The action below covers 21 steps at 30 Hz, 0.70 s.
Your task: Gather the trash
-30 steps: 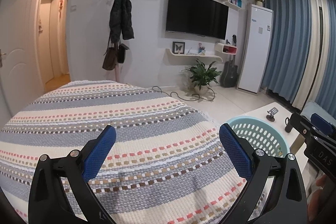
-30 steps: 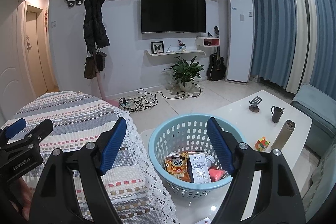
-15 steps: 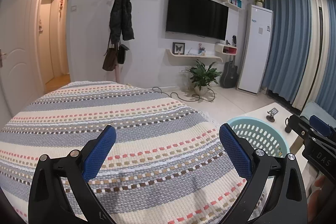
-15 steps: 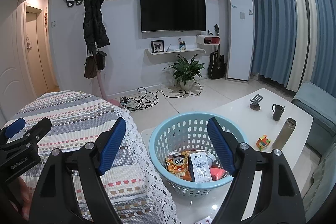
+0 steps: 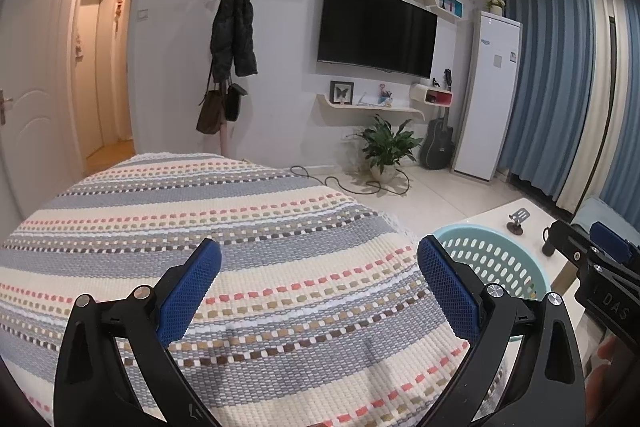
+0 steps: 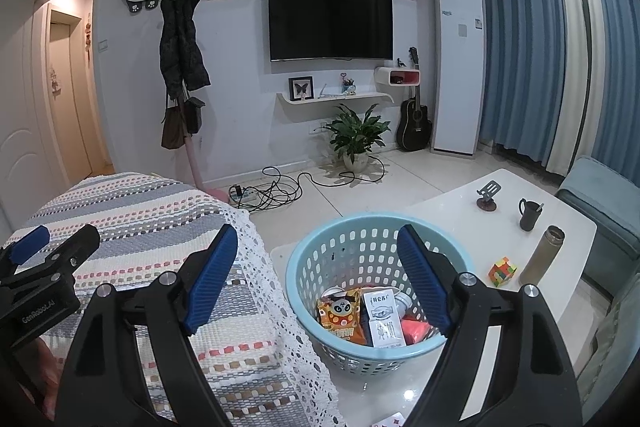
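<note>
A: Where do the two claws stand?

B: The left gripper [image 5: 318, 291] hangs with its blue-padded fingers spread wide, nothing between them, over a knitted cover striped in grey, cream and coral [image 5: 248, 227]. The right gripper [image 6: 318, 277] is likewise spread and empty, above the near edge of a pale blue perforated plastic basket [image 6: 320, 259].

A: And the trash?

B: Inside that basket: an orange snack packet with a panda face [image 6: 340, 317], a white milk carton with printed characters [image 6: 382, 319], a red wrapper [image 6: 414, 329] to its right, and a white cup partly hidden behind them.

A: What does the basket rest on?

B: On a glossy white low table [image 6: 452, 227], at its near left end, just beside the cover's white lace hem [image 6: 276, 291]. Farther right on the table stand a small phone stand [image 6: 488, 195], a black mug [image 6: 529, 215], an olive metal flask [image 6: 542, 255] and a colour cube [image 6: 502, 271].

A: The room beyond?

B: A pale tiled floor [image 6: 404, 175] with tangled black cables [image 6: 276, 189], a potted green plant [image 6: 356, 137] by the far wall, a black television [image 6: 330, 21] above it, a dark guitar [image 6: 414, 123], a white tower unit [image 6: 458, 67], blue curtains [image 6: 524, 47] at right, and a dark coat on a pink rack [image 6: 180, 43] at left.
</note>
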### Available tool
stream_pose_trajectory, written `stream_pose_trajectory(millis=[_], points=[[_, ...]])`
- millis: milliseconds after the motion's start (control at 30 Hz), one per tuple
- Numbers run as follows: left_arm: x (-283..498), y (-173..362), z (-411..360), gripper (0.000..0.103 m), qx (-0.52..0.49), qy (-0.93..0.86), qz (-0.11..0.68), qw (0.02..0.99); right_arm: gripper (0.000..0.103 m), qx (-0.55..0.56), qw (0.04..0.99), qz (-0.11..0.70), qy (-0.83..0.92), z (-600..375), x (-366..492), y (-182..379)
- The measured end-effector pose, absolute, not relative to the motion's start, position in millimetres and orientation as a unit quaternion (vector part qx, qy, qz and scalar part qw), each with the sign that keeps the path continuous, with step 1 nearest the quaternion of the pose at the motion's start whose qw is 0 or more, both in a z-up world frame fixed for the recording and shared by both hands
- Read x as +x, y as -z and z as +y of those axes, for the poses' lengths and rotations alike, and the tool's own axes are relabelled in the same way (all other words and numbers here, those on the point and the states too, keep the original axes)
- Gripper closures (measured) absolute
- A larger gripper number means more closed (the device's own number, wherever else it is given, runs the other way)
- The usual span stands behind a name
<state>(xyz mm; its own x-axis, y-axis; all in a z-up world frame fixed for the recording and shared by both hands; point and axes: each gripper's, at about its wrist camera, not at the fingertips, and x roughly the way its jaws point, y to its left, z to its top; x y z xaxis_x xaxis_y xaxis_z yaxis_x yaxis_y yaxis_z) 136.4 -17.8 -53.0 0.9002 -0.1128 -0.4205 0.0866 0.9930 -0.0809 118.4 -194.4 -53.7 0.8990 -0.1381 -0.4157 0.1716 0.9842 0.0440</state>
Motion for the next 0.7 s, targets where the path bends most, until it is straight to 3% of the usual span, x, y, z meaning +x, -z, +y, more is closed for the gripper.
stream_pose_trajectory(millis=[700], points=[[137.5,56.2,-21.1,0.007,-0.028,0.053,0.219,0.974,0.025,0.041,0.974,0.211,0.077,-191.8,118.7,51.5]])
